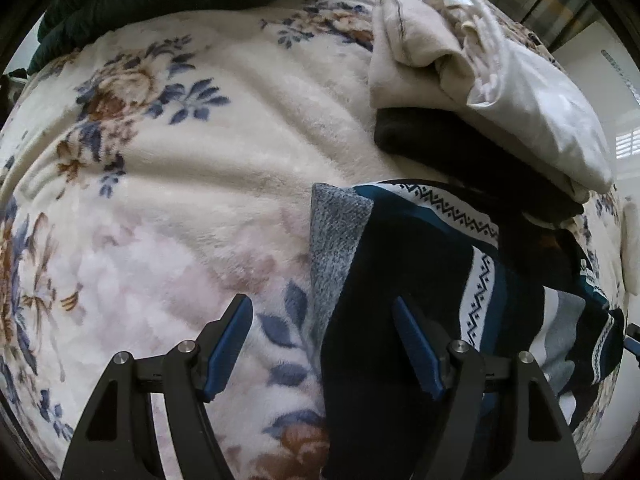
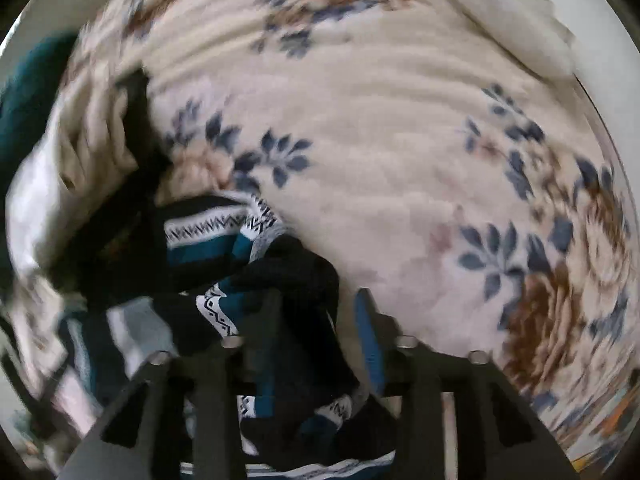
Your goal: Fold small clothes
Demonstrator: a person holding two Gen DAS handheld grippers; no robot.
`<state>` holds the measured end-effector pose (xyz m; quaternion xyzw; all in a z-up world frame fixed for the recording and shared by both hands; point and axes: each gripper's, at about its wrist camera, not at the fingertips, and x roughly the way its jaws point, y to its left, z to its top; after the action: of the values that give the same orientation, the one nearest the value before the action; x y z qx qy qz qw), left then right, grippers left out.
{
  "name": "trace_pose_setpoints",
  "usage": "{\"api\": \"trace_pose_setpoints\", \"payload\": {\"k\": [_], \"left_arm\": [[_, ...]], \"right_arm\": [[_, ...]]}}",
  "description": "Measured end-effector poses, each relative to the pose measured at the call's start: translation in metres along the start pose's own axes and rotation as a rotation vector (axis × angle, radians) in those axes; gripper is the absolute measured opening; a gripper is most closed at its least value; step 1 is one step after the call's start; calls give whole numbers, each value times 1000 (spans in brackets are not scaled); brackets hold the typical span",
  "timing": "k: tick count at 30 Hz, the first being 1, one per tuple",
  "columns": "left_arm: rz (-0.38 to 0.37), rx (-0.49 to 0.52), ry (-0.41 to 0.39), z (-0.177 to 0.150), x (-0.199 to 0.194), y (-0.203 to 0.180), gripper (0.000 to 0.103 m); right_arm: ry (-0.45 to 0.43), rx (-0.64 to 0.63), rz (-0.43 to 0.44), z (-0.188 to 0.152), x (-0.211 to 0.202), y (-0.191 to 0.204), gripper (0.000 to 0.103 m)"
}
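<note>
Right gripper: closest to the garment. Its jaws stand part-way apart with a bunched black fold of the patterned sweater lying between them. The view is blurred, so whether the pads press on the cloth cannot be told.

Left gripper: jaws wide apart, holding nothing. They point steeply down and straddle the sweater's near side edge: the right jaw hangs over dark knit, the left jaw over bare blanket.

Patterned sweater: a small dark navy and teal knit with white zigzag bands. It lies crumpled on the bed, not yet folded. In the left wrist view it fills the lower right, with its long axis running from the near edge up and away to the right.

Turned-back flap: a strip of the sweater's grey inner face shows along its left edge, just ahead of the left jaws.

Key relation: the sweater's edge runs directly under the left jaws, while the bunched part sits in the right jaws. The right hand therefore seems better placed to lift, and the left to pin or take the edge.

Floral blanket: cream plush with blue and brown flowers. It covers the bed and lies bare to the left of the sweater.

Pile of pale clothes: farther off, beyond the sweater, cream and white garments heaped loosely over a dark one.

Containers: none visible; everything lies directly on the bed.
</note>
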<state>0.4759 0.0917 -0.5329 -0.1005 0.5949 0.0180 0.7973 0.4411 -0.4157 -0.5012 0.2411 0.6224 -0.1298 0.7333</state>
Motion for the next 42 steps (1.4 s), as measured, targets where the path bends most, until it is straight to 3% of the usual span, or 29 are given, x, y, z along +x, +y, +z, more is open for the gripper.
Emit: {"api": "trace_pose_setpoints", "payload": {"k": [3,7,8,9,15,17,19,20,21,23,25,26,28,30,33,35,40,41,42], "left_arm": [[-6,3,2,-10,-2,0,71],[-7,10,24,-17,8,-2,71],[-8,14,23,-15,8,-2,71],[-8,19,19,-15,6,-2,71],[-14,33,5,-15,-3,3,71],[-15,36,0,-14,-7,2,71],[-16,43,-6,-12,-12,-3,71],[-15,50,-6,-12,-16,-7,71],[-24,55,-9,-11,-19,-9,71],[-41,79,-26,-15,-25,-20,71],[-59,113,-29,-17,-26,-34,71],[-62,136,-26,-19,-24,-43,71],[-55,163,-15,-18,-13,-53,71],[-1,179,11,-17,9,-57,71],[32,163,54,-12,35,-48,72],[-13,121,67,-7,39,-38,73],[-20,100,18,-4,18,-35,71],[-23,92,-8,-5,8,-36,71],[-25,89,-24,-5,2,-37,71]], "right_arm": [[78,149,137,-18,2,-25,42],[169,269,222,-36,29,-38,41],[166,282,236,-38,32,-37,16],[161,284,232,-40,30,-34,3],[71,250,251,-49,-28,-22,3],[106,244,181,-48,-27,-28,3],[165,190,45,-45,-13,-31,15],[158,155,-67,-44,-11,-29,24],[133,135,-104,-44,-16,-28,27],[50,67,-84,-45,-29,-10,39],[4,-25,4,-49,-36,19,48],[14,-84,48,-51,-32,38,54],[79,-195,148,-53,-10,73,55],[168,-263,216,-52,25,100,55],[194,-312,144,-40,71,117,55],[160,-309,50,-25,88,114,54],[110,-326,-9,-14,68,118,56],[87,-353,-48,-18,58,121,63],[65,-380,-93,-24,46,124,77]]}}
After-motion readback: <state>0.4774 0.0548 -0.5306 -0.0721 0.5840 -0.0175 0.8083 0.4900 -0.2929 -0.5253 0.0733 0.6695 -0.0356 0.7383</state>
